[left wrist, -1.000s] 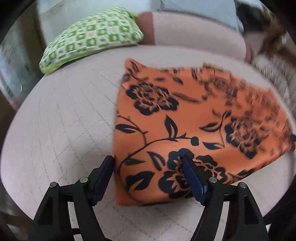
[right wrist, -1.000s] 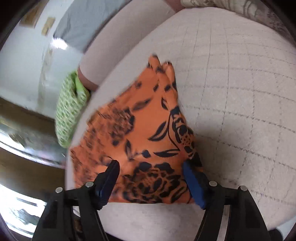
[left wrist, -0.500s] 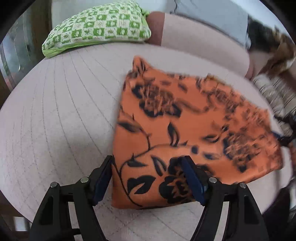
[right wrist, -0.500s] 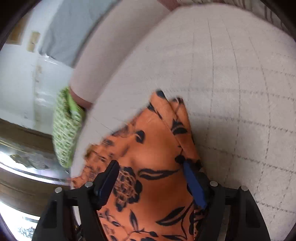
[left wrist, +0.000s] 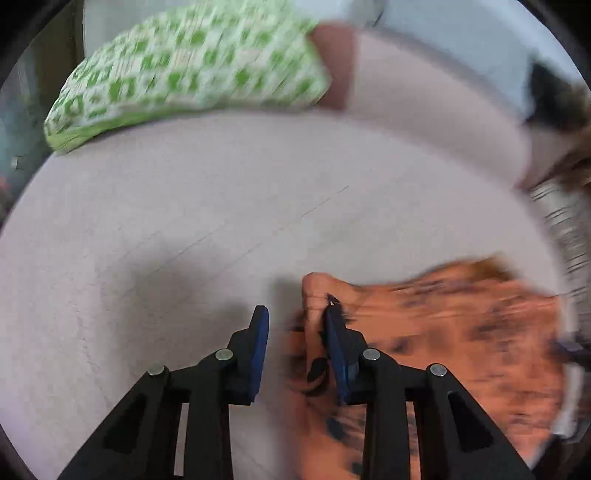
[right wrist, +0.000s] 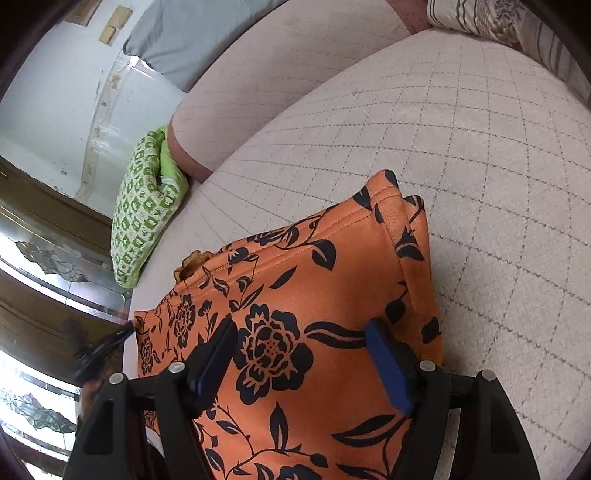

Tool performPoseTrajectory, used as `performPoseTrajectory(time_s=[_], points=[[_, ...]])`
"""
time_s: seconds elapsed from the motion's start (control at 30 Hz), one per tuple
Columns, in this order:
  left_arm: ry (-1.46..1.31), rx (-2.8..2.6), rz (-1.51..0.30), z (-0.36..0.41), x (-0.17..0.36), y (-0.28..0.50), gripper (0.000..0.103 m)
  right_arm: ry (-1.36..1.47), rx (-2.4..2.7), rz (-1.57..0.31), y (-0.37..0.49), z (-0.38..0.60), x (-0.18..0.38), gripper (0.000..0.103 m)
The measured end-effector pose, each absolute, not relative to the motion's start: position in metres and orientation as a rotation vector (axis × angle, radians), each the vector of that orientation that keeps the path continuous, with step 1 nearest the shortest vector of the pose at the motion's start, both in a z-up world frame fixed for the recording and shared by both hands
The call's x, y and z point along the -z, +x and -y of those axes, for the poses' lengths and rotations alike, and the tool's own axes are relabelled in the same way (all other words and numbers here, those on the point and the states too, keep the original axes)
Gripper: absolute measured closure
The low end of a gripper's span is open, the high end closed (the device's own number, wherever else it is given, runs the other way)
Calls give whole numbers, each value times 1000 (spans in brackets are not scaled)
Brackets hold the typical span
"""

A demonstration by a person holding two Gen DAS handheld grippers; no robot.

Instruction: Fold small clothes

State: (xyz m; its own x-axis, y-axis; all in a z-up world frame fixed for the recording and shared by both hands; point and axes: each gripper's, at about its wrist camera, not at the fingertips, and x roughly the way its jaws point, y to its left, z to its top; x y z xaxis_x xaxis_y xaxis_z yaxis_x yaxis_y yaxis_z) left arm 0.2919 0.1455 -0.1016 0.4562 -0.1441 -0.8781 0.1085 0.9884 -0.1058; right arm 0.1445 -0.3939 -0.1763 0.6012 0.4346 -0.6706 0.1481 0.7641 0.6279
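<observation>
An orange garment with black flowers (right wrist: pixel 314 295) lies folded on a pale quilted sofa seat (right wrist: pixel 480 147). In the blurred left wrist view the garment (left wrist: pixel 443 332) is at the lower right. My left gripper (left wrist: pixel 295 317) is partly closed, open and empty, with its right finger against the garment's near corner and its left finger over bare seat. My right gripper (right wrist: pixel 301 332) is open wide and hovers just above the middle of the garment, holding nothing. The left gripper tip also shows in the right wrist view (right wrist: pixel 114 339) at the garment's left edge.
A green and white patterned cushion (left wrist: pixel 192 70) lies at the back left of the seat; it also shows in the right wrist view (right wrist: pixel 144 206). The sofa backrest (right wrist: pixel 277 74) runs behind. A striped cushion (right wrist: pixel 517 26) sits at the far right.
My left gripper has swung left and down to the garment's corner and narrowed its jaws. The right gripper has pulled back, so more of the garment shows under it.
</observation>
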Motion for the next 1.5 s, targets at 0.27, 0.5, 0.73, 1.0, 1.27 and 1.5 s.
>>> performPoseTrajectory(time_s=[0.27, 0.5, 0.73, 1.0, 1.27, 1.5], points=[[-58, 201, -929, -143, 63, 265, 69, 704, -173, -937, 141, 396, 170, 28], [-30, 301, -839, -122, 30, 183, 38, 761, -249, -853, 124, 392, 153, 25], [29, 397, -867, -84, 52, 105, 34, 931, -164, -800, 85, 415, 157, 25], [64, 377, -973, -57, 86, 94, 34, 1055, -199, -853, 14, 407, 207, 28], [-2, 363, -843, -53, 54, 88, 25, 1134, -201, -833, -30, 414, 181, 26], [-4, 394, -872, -22, 73, 98, 25, 1374, -149, -794, -31, 385, 227, 26]])
